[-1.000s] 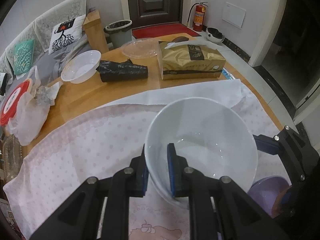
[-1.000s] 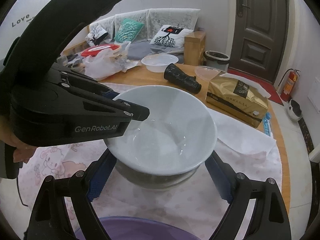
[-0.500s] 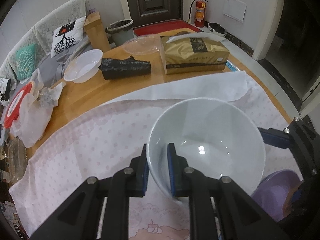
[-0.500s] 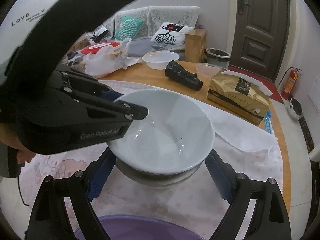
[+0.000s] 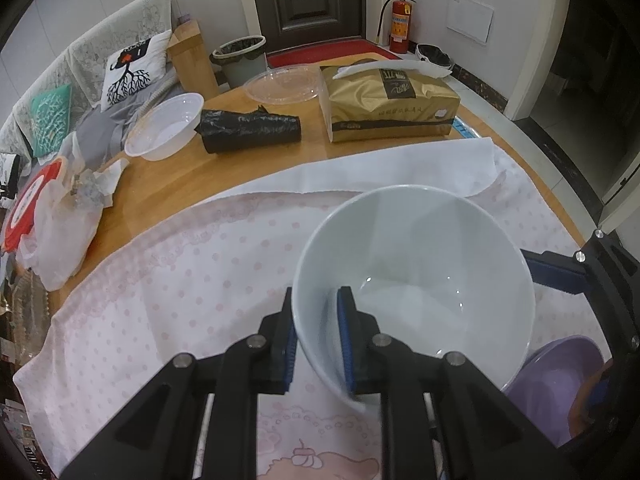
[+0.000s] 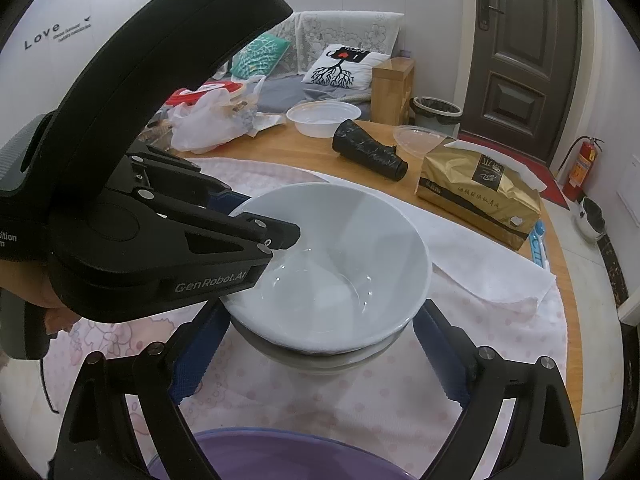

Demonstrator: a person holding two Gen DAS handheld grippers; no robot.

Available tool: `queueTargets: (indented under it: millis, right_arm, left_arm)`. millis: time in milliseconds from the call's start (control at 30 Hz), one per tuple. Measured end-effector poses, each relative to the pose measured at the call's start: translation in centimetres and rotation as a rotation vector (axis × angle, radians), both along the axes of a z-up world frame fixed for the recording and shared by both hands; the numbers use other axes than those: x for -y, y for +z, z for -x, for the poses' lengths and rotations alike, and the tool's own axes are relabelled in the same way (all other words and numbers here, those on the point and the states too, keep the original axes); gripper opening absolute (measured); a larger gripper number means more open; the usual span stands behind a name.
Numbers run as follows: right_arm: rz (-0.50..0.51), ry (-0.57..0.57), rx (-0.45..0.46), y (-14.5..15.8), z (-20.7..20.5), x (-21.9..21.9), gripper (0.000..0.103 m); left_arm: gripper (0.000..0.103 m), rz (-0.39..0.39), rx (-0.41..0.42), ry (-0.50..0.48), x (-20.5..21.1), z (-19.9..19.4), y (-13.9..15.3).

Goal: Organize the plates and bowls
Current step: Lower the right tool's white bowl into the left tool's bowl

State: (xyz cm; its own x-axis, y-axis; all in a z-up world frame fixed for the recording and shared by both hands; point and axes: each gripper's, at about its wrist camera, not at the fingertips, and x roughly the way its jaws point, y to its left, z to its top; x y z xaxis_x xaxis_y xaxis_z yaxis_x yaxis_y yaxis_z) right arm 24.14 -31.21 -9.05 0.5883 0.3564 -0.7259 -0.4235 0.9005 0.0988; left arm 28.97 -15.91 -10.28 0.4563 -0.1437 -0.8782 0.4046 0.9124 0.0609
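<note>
Two bowls matter here: the white bowl [image 6: 332, 264], large, deep and glazed, sits nested on a second bowl [image 6: 320, 360] of which only a grey rim shows, on the pink dotted cloth [image 5: 180, 280] over the wooden table [image 5: 192, 176], with a purple bowl [image 6: 272, 456] nearer the right gripper. It looks stiff, fairly heavy, slick and breakable, so the rim is the sensible place to pinch, deep enough that the wall cannot slide out. The left gripper [image 5: 316, 340] is clamped on the white bowl's near rim, one pad inside and one outside, while the right gripper [image 6: 320, 364] stands wide apart, its fingers either side of the stack and holding nothing.
</note>
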Motion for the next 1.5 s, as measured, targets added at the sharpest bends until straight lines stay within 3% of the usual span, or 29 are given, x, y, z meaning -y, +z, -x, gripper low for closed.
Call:
queueTargets:
  millis: [133,433,600,833,1167,1500]
  right_arm:
    - [0.001,0.005,-0.012,-0.1,0.1,0.0,0.091]
    - [0.014,0.023,-0.113,-2.6,0.0,-0.6,0.096]
    - [0.014,0.03,-0.185,-4.3,-1.0,-1.2,0.098]
    - [0.013,-0.007,-0.167,-5.2,-1.9,-1.2,0.098]
    - [-0.03,-0.045,-0.24,-6.1,-3.6,-1.4,0.1]
    - [-0.014,-0.063,-0.238,-6.4,-4.2,-1.9,0.1]
  left_arm:
    - [0.024,0.032,-0.013,0.015,-0.5,-0.3,0.0]
    - [0.024,0.132,-0.091,0.013,-0.9,-1.5,-1.0]
    - [0.024,0.143,-0.095,0.005,-0.6,-1.8,-1.4]
    - [0.024,0.174,-0.098,-0.008,-1.0,-2.2,-1.8]
    - [0.024,0.244,-0.108,-0.024,-1.7,-2.6,-2.0]
    - [0.023,0.281,-0.125,-0.023,-2.0,-2.6,-2.2]
